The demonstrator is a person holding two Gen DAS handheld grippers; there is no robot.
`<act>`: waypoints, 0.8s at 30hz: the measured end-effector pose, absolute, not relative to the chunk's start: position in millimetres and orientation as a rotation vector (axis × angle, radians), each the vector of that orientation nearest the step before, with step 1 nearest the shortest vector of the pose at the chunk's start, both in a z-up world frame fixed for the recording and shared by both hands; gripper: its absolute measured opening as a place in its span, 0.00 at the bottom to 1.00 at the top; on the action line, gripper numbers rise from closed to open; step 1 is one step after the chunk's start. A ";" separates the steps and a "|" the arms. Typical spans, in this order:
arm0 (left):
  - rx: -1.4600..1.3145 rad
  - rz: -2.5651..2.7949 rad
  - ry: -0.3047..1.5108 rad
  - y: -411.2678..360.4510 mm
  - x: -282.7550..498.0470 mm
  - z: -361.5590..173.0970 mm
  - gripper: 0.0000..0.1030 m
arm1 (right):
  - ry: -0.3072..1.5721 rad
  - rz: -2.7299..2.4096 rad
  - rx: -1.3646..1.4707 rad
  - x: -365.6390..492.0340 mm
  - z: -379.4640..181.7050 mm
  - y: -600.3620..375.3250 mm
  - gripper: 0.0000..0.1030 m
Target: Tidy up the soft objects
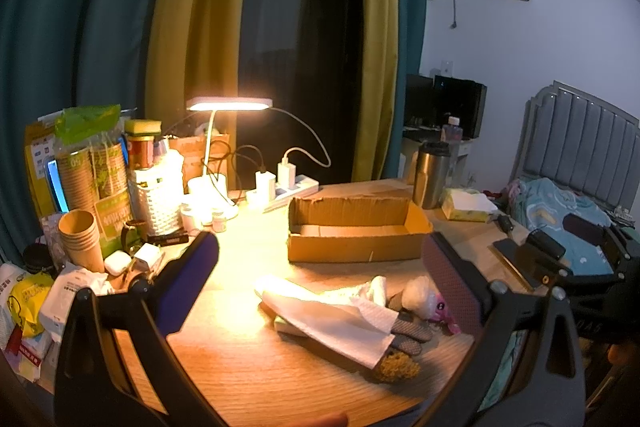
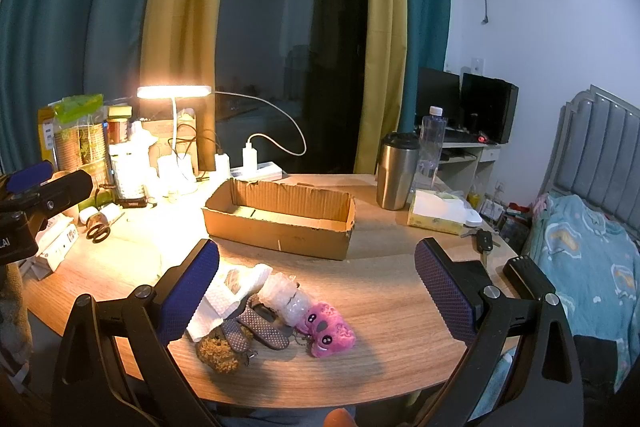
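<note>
A pile of soft things lies on the wooden table near its front edge: a white paper towel [image 1: 336, 319] [image 2: 224, 297], grey dotted slippers [image 2: 260, 325] [image 1: 412, 331], a pink plush pair [image 2: 326, 329], a bubble-wrap wad [image 2: 286, 297] [image 1: 418, 291] and a yellow-brown scrubby lump [image 2: 218, 349] [image 1: 398, 369]. An empty cardboard box [image 1: 354, 231] [image 2: 282, 217] stands behind the pile. My left gripper [image 1: 320, 255] is open and empty above the pile. My right gripper [image 2: 318, 267] is open and empty, with the pile between its fingers.
A lit desk lamp [image 1: 230, 105], power strip [image 1: 288, 189], paper cups [image 1: 80, 239] and packets crowd the table's left. A steel tumbler [image 2: 396, 171], water bottle [image 2: 432, 143], tissue box [image 2: 438, 211] and car key [image 2: 484, 241] stand at the right. A bed [image 2: 588, 259] lies beyond.
</note>
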State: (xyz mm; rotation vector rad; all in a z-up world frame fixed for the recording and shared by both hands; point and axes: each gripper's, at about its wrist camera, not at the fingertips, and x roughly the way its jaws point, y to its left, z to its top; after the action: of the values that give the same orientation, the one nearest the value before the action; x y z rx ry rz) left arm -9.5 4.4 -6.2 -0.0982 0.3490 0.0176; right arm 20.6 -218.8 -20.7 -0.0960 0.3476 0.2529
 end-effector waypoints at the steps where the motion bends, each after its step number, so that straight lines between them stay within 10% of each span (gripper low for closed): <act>1: -0.100 0.018 0.350 5.3 -9.5 -6.5 0.99 | 0.348 0.253 -0.096 20.9 -20.5 -218.9 0.97; 24: -0.100 0.018 0.528 27.0 48.6 -68.2 0.99 | 0.520 0.243 -0.082 73.1 -77.3 -223.3 0.97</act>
State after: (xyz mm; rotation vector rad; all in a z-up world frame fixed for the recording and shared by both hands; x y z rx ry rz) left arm 48.6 27.0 -68.2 -0.1000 0.5280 0.0183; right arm 73.1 -223.3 -77.3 -0.0818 0.5202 0.2425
